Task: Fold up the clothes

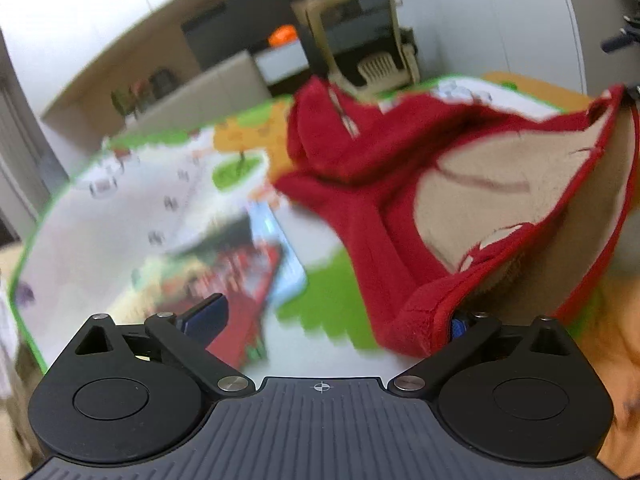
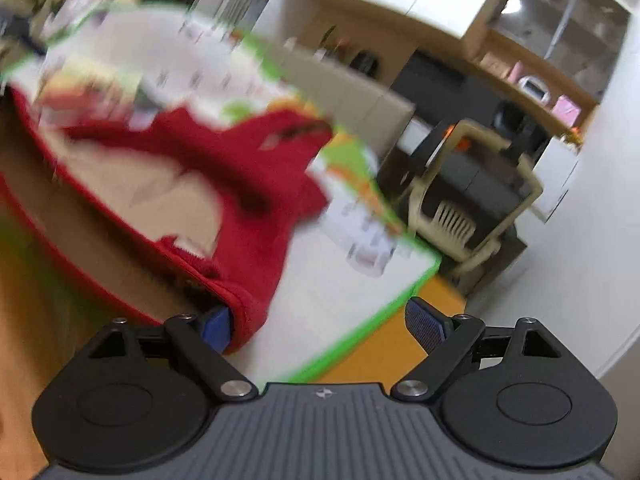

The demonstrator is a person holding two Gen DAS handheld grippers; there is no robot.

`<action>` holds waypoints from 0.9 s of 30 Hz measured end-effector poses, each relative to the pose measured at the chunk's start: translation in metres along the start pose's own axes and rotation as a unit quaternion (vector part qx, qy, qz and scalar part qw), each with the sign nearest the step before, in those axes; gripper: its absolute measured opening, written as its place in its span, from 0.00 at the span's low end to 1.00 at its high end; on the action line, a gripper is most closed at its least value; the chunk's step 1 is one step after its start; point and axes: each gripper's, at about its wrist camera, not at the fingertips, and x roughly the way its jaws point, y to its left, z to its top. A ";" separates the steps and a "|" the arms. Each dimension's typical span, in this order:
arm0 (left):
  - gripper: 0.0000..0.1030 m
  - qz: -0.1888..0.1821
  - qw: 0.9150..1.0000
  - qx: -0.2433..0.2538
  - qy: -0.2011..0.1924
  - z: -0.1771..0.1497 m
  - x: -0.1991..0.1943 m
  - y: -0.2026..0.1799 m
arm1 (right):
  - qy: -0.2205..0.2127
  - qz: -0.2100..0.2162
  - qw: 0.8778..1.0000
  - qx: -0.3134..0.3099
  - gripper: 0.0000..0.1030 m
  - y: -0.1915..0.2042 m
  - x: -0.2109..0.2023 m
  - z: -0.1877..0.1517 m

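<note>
Both claws spread wide, left claw [image 1: 328, 320] and right claw [image 2: 324, 326] each only hooking the red fleece garment [image 1: 360, 216] hanging over the play mat [image 1: 120, 216] on one fingertip, so (blurry) it probably could slip and bunch.

Our two handheld grippers: matte black linkages on ribbed grey bodies.

On the left gripper [image 1: 336, 320] and the right gripper [image 2: 324, 324] we see the same build: two round black discs at 7 and 5 o'clock, slanted black link arms pinned with silver screws, blue finger pads [image 2: 426, 326] at the tips, and a small crosshair mark at the centre of the grey housing.
</note>
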 end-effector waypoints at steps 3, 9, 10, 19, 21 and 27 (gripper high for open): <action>1.00 -0.009 0.999 -0.036 -0.014 0.027 0.032 0.026 | -0.020 0.005 1.000 0.020 0.87 -0.027 0.039 0.029; 1.00 -0.124 0.952 -0.278 0.039 0.042 0.110 0.093 | 0.052 0.025 0.995 0.081 0.87 -0.044 0.182 0.044; 1.00 -0.145 0.937 -0.315 0.038 0.041 0.115 0.103 | 0.065 0.026 0.995 0.075 0.88 -0.039 0.200 0.041; 1.00 -0.212 0.931 -0.286 -0.085 0.048 0.036 0.094 | 0.090 0.066 0.985 0.131 0.99 -0.045 0.228 0.032; 1.00 -0.165 0.923 -0.342 -0.052 0.053 0.046 0.105 | 0.093 0.061 0.985 0.135 0.99 -0.045 0.226 0.031; 1.00 -0.245 0.919 -0.298 -0.088 0.042 0.040 0.097 | 0.091 0.040 0.986 0.132 0.99 -0.046 0.212 0.033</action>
